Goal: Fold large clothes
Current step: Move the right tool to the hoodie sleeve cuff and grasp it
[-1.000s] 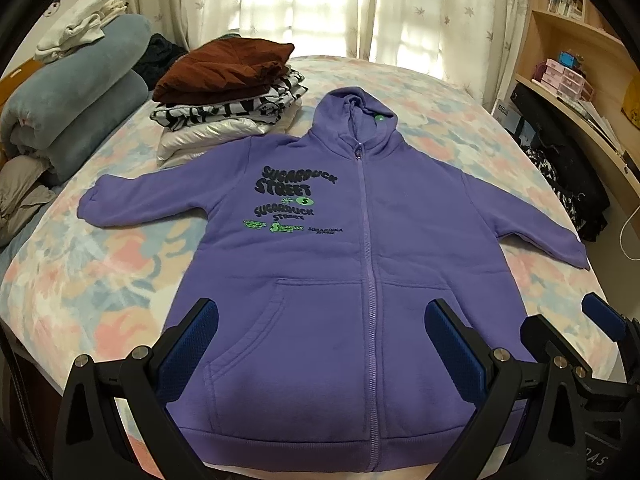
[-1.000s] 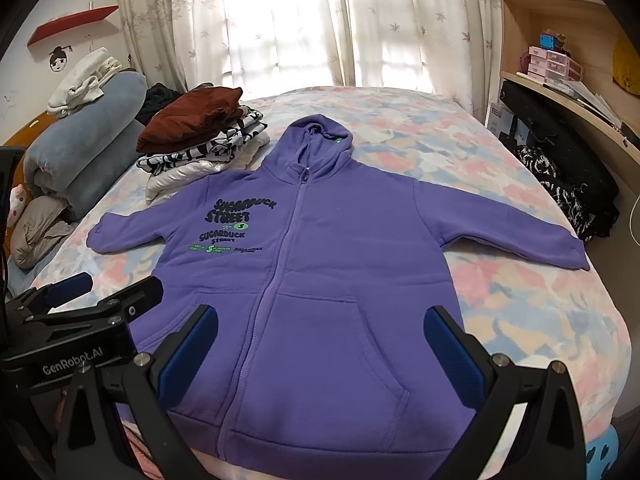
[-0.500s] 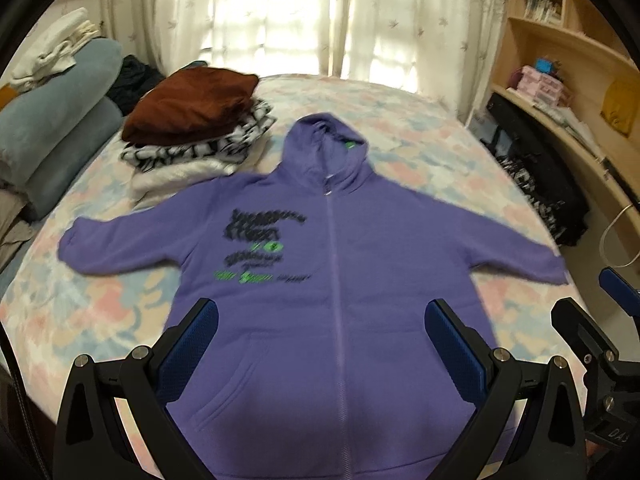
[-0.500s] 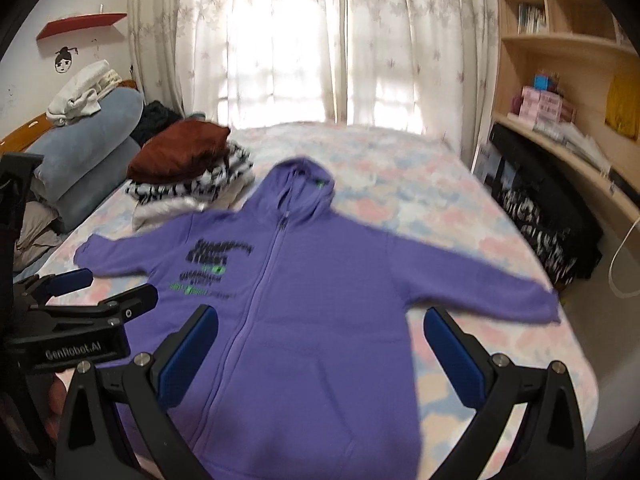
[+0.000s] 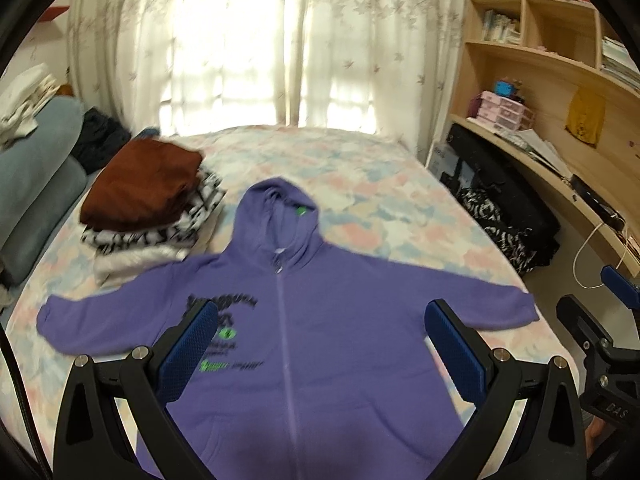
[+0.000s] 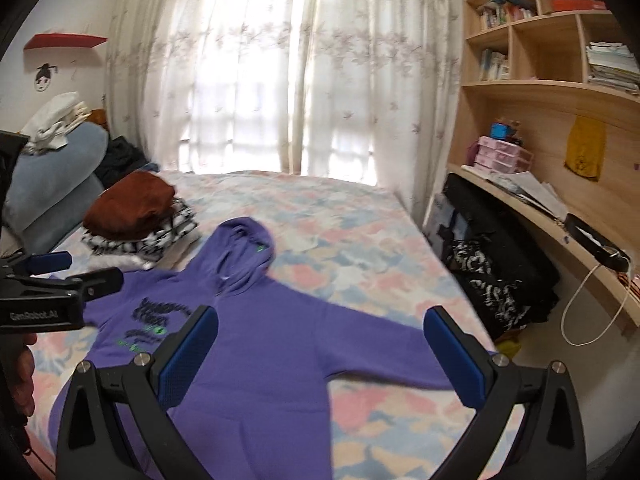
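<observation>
A purple zip-front fleece hoodie (image 5: 316,344) is laid flat, front up and sleeves spread, on the pastel patchwork-printed bed (image 5: 380,208), just beside a stack of folded clothes topped by a rust-brown garment (image 5: 144,192) near its hood. The left gripper (image 5: 320,356) and right gripper (image 6: 320,356) are both held above the hoodie with jaws spread wide, nothing gripped. The fabric is judged thick, soft, limp and fairly heavy; a sleeve cuff or shoulder seam would best be pinched for the first fold.
</observation>
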A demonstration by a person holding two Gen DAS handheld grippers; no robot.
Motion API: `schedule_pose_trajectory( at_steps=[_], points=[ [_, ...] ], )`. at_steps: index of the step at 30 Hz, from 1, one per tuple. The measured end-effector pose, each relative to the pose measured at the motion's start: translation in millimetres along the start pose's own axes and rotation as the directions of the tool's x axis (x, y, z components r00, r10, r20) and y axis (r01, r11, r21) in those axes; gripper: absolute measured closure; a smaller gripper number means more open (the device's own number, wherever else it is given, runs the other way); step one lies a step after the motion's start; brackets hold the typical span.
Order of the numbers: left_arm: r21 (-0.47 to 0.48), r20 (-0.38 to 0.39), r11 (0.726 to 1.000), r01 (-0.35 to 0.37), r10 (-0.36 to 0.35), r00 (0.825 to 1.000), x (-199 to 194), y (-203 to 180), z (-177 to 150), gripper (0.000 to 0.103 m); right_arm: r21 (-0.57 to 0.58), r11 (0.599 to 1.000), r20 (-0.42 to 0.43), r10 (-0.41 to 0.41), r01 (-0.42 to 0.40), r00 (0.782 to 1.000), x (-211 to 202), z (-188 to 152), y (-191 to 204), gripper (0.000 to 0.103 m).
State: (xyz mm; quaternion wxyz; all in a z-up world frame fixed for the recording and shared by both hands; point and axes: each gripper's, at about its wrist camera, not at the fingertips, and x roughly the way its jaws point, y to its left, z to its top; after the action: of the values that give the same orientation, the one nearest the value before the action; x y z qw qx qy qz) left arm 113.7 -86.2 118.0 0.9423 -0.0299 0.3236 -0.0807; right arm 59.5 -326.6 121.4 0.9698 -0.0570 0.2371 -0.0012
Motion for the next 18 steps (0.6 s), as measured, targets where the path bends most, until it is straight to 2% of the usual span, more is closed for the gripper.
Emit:
schedule_pose_trajectory(
  at_steps=[4, 7, 9, 13, 18],
  points=[
    [0.079, 0.02, 0.997, 0.0, -0.002, 1.0, 19.2, -31.0, 10.2, 0.001, 0.015, 0.997, -0.03, -0.073, 0.073, 0.997, 16.3, 5.4, -22.3, 0.0],
    [0.103, 0.024, 0.995, -0.004, 0.002, 1.0, 37.7, -55.5, 17.2, 0.001, 0.059, 0.994, -0.06, -0.084, 0.087, 0.995, 35.0, 4.1, -46.5, 0.0],
    [0.088, 0.01, 0.996, 0.002, -0.003, 1.0, 53.4, -67.8, 20.9, 0.001, 0.091, 0.994, -0.063, -0.06, 0.065, 0.996, 47.0, 0.9, -65.7, 0.0],
    [0.053, 0.005, 0.998, 0.041, -0.041, 0.999, 89.6, -93.9, 31.3, 0.001, 0.139, 0.986, -0.102, -0.081, 0.095, 0.991, 76.3, -10.1, -101.9, 0.0],
    [0.014, -0.015, 1.0, 0.01, -0.01, 1.0, 140.1, -118.3, 38.5, 0.001, 0.193, 0.973, -0.185, -0.09, 0.125, 0.979, 115.8, -28.1, -146.5, 0.0]
  ],
)
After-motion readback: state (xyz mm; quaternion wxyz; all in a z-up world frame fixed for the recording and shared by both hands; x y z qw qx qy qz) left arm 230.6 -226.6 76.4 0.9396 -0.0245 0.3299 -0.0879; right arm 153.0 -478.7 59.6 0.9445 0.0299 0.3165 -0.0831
